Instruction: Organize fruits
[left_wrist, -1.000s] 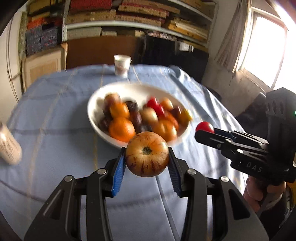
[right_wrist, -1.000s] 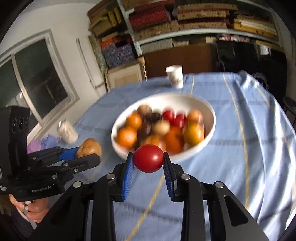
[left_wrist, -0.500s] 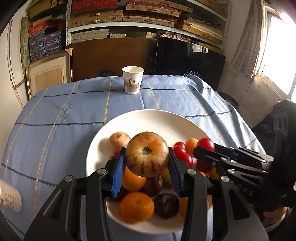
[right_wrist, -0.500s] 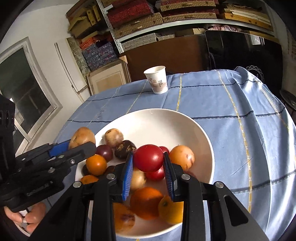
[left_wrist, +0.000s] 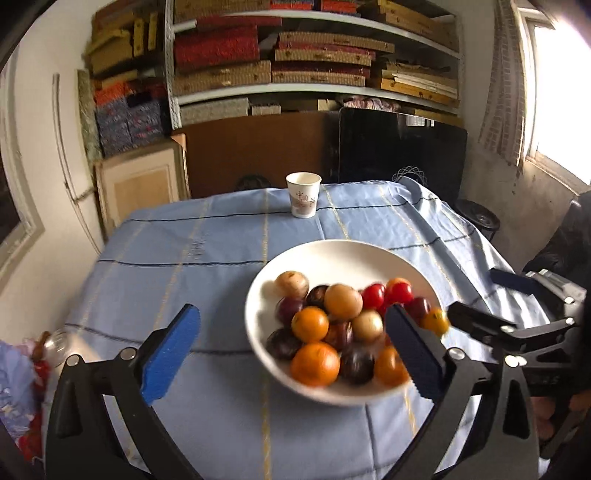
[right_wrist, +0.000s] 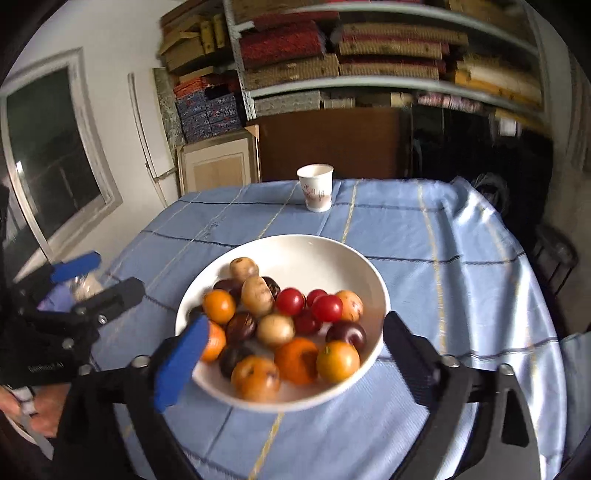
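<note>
A white bowl (left_wrist: 332, 254) (right_wrist: 295, 247) full of several fruits stands on the blue tablecloth. In it lie oranges (left_wrist: 314, 363), red tomatoes (right_wrist: 327, 307), dark plums and tan fruits (left_wrist: 342, 301). My left gripper (left_wrist: 291, 354) is open and empty, just in front of the bowl's near left rim. My right gripper (right_wrist: 291, 354) is open and empty, its fingers either side of the bowl's near rim. Each gripper shows in the other's view, the right gripper (left_wrist: 495, 299) at the bowl's right and the left gripper (right_wrist: 96, 275) at its left.
A white paper cup (left_wrist: 303, 194) (right_wrist: 315, 187) stands at the far side of the table. A small jar and coloured cloth (left_wrist: 33, 354) lie at the table's left edge. Shelves of boxes and a dark cabinet stand behind the table.
Both grippers have opened and drawn back from over the bowl. The tan fruit and the red tomato they held now lie among the fruits in the bowl.
</note>
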